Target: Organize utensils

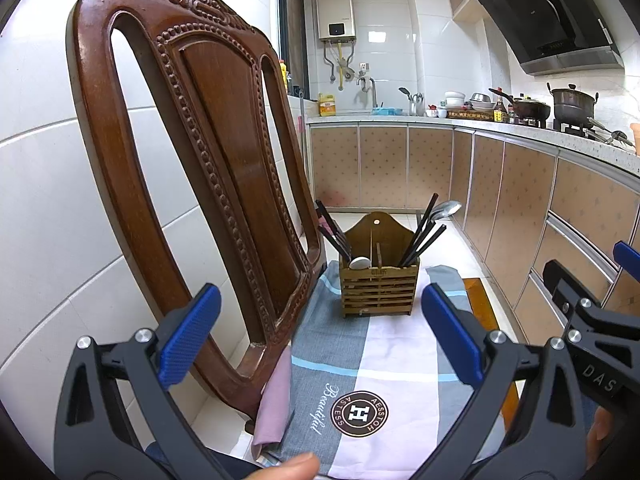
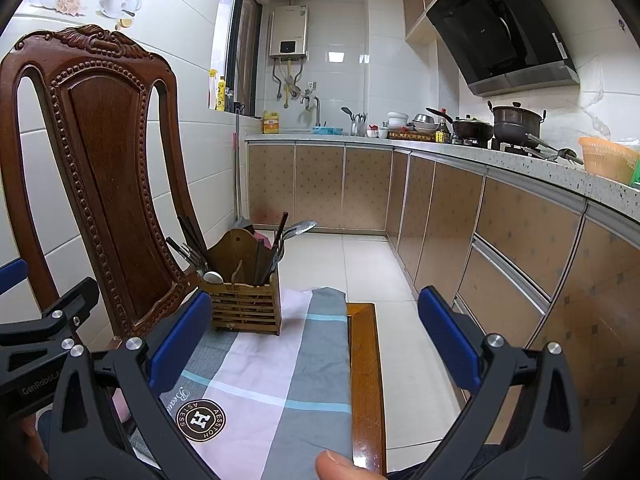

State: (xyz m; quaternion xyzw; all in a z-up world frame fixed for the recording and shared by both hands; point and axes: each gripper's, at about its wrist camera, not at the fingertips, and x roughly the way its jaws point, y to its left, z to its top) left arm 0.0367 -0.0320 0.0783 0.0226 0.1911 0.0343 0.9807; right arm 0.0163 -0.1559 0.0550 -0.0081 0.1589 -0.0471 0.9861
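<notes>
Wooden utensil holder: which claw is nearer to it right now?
Left, though only slightly. The left claw is open and lined up straight at the wooden utensil holder. The right claw is open too, pointing past the holder's right side.

— How's the light on my two views?

— Bright and even, mostly daylight from the window (image 2: 240, 44) left of the water heater (image 2: 289, 32). Glare patches sit on the wall tiles right of that heater.

— Sharpness?

— Crisp mid-frame. Edges bow hard and go black at the corners; my thumb (image 2: 340, 466) below blurs.
</notes>
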